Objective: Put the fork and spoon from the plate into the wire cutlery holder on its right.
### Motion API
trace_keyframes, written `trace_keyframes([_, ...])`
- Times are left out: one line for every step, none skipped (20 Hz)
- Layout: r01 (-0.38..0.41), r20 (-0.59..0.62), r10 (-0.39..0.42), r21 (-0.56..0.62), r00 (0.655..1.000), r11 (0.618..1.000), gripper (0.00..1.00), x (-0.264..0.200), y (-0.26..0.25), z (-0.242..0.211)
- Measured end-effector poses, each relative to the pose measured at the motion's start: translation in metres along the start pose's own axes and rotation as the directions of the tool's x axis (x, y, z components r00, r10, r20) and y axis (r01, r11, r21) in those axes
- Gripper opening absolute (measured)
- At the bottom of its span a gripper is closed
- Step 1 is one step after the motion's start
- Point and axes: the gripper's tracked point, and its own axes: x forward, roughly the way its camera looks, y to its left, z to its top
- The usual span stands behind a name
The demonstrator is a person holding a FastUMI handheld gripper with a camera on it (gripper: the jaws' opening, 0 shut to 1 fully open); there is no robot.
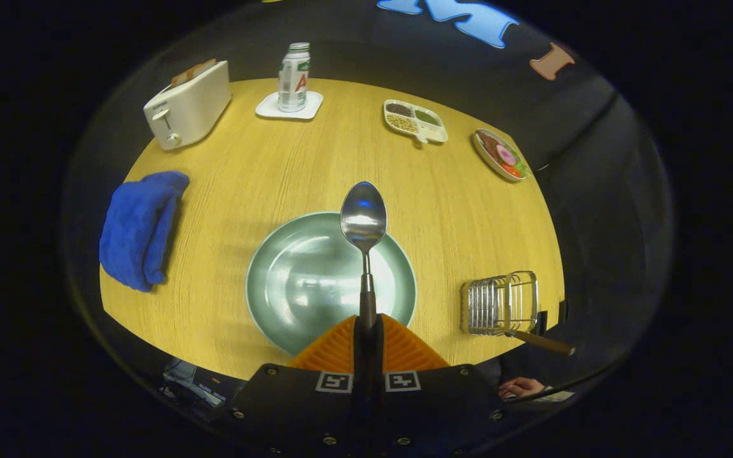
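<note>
right now i have the gripper (367,340) clamped on the spoon (364,245): both fingers are pressed together on its dark handle, and the spoon sticks straight out ahead of them toward 12 o'clock, bowl end farthest from me and catching the light. it hangs above the plate (290,286), a pale green round dish that sits just ahead of the fingers on the wooden table (245,172); i cannot tell how far above the plate the spoon is.

the wire cutlery holder (500,304) stands on the table at about 3 o'clock from the plate, near the table's edge. a wooden-handled utensil, which i take for the fork (541,342), lies in it, its handle poking out toward 4 o'clock; its head is hidden by the wires.

at 9 o'clock from the plate lies a crumpled blue cloth (139,229). farther off, at 11 o'clock, is a white toaster (187,105) with a slice in its slot. at 12 o'clock a can (294,77) stands upright on a white coaster (271,108). toward 1 o'clock is a divided tray (433,132) with beans or grains, and at 2 o'clock a dish of food (501,156). a hand (519,386) shows at the table's near edge, at 4 o'clock.
</note>
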Motion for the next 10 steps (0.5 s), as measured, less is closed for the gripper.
trace_keyframes([0.009, 0.002, -0.009, 0.021, 1.000, 1.000, 0.04, -0.004, -0.008, 0.004])
trace_keyframes([0.020, 0.001, -0.020, 0.040, 1.000, 0.999, 0.04, -0.005, -0.017, 0.005])
trace_keyframes([0.035, 0.000, -0.035, 0.057, 0.999, 0.998, 0.04, -0.007, -0.026, 0.007])
trace_keyframes([0.053, -0.003, -0.053, 0.078, 0.999, 0.996, 0.04, -0.010, -0.036, 0.008])
trace_keyframes([0.072, -0.009, -0.071, 0.104, 0.997, 0.992, 0.04, -0.011, -0.046, 0.008])
trace_keyframes([0.088, -0.021, -0.086, 0.135, 0.996, 0.987, 0.04, -0.011, -0.055, 0.008])
trace_keyframes([0.098, -0.035, -0.094, 0.169, 0.995, 0.981, 0.04, -0.011, -0.064, 0.007])
trace_keyframes([0.107, -0.048, -0.099, 0.206, 0.994, 0.973, 0.04, -0.011, -0.072, 0.006])
trace_keyframes([0.117, -0.060, -0.106, 0.245, 0.993, 0.963, 0.04, -0.011, -0.080, 0.005])
trace_keyframes([0.127, -0.075, -0.110, 0.283, 0.991, 0.951, 0.04, -0.010, -0.088, 0.001])
